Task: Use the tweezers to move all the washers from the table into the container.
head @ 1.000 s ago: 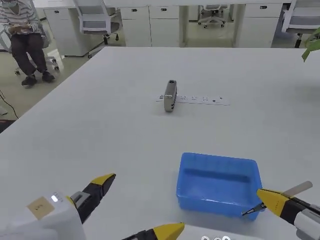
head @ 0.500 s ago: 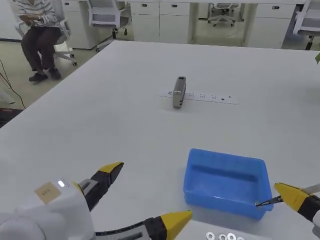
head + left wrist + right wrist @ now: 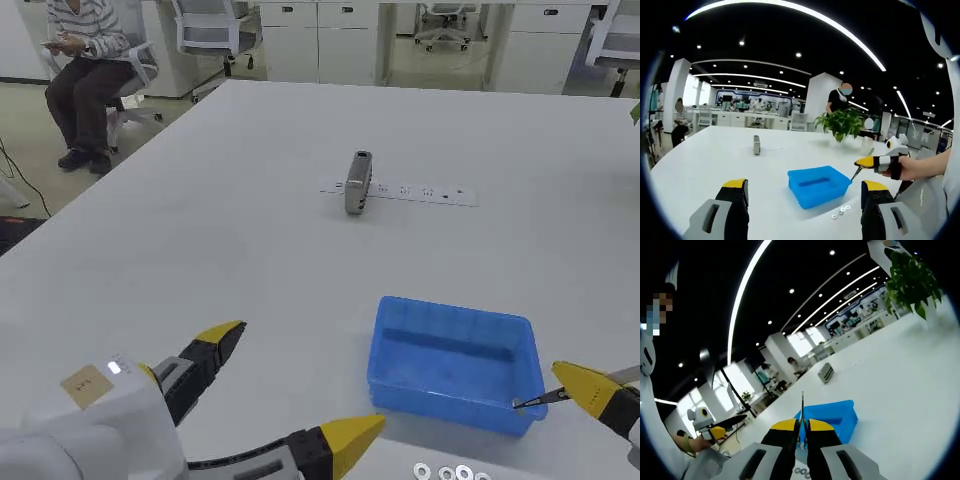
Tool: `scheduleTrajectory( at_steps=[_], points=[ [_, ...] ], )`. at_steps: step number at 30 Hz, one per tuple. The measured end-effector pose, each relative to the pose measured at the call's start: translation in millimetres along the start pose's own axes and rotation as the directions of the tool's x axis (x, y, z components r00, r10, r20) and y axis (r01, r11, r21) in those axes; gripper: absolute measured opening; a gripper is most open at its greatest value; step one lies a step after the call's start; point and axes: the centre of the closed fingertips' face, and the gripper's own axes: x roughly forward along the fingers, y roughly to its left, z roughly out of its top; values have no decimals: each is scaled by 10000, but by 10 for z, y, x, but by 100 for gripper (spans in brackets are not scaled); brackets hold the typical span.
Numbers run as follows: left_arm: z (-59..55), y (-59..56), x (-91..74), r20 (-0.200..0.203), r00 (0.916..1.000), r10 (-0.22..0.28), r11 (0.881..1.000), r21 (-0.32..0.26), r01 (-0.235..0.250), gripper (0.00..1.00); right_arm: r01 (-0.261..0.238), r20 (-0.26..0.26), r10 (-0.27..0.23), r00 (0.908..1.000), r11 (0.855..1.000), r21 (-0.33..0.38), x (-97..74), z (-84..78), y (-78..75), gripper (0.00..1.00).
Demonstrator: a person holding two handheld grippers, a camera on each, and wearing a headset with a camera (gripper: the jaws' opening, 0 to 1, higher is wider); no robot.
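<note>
The blue container (image 3: 450, 360) stands on the white table (image 3: 200, 230) near its front edge. A few small metal washers (image 3: 450, 471) lie in a row just in front of it. My right gripper (image 3: 585, 388) is shut on thin tweezers (image 3: 532, 401), whose tip hovers by the container's front right corner. My left gripper (image 3: 288, 385) hangs open to the left of the container, holding nothing. In the left gripper view the container (image 3: 817, 186) and washers (image 3: 841, 212) lie ahead between my open jaws. The right gripper view shows the tweezers (image 3: 802, 412) above the container (image 3: 832, 420) and the washers (image 3: 802, 471).
A white power strip (image 3: 420, 192) with a grey adapter (image 3: 357, 183) lies mid-table. A person sits on a chair (image 3: 85, 70) beyond the table's far left corner. A potted plant (image 3: 840, 122) stands at the table's far side, with people behind it.
The head camera has shifted, bringing the washers more into view. Both grippers hold about the same places beside the container.
</note>
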Motion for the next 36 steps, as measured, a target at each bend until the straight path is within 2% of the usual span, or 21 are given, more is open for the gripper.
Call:
scheduleTrajectory(
  at_steps=[10, 14, 18, 21, 25, 29, 34, 36],
  points=[
    [-25, -34, 14, -147, 9998, -123, 9999, 62, 124, 96, -14, 224, 12, 9997, 10000, 78, -13, 56, -17, 3],
    [-72, -60, 35, -437, 9988, -215, 9996, 183, 223, 95, 116, 318, -116, 9994, 9999, 9, -11, 108, -40, 3],
    [-37, -46, 16, -261, 9996, -130, 9995, 292, 138, 95, 160, 312, -162, 9994, 9998, 94, 63, 148, -44, 3],
    [-24, -7, 5, -176, 9998, -22, 10000, 58, 23, 95, 252, 246, -252, 9994, 9997, 11, 140, 162, -58, 3],
    [-6, 15, -4, -78, 9999, 102, 9999, 86, -101, 94, 380, -193, -392, 9990, 9976, -574, 257, 140, -96, 3],
    [-5, 29, -9, -76, 9999, 154, 9999, 15, -153, 94, 485, -575, -569, 9967, 9892, -1385, 377, 137, -139, 3],
    [-43, 21, 3, -294, 9995, 134, 9999, 110, -130, 93, 975, -1165, -1277, 9849, 9668, -2361, 459, 87, -296, 3],
    [-68, 7, 11, -436, 9990, 93, 9998, 167, -85, 93, 1059, -1267, -1410, 9819, 9623, -2505, 481, 71, -333, 3]
  ],
)
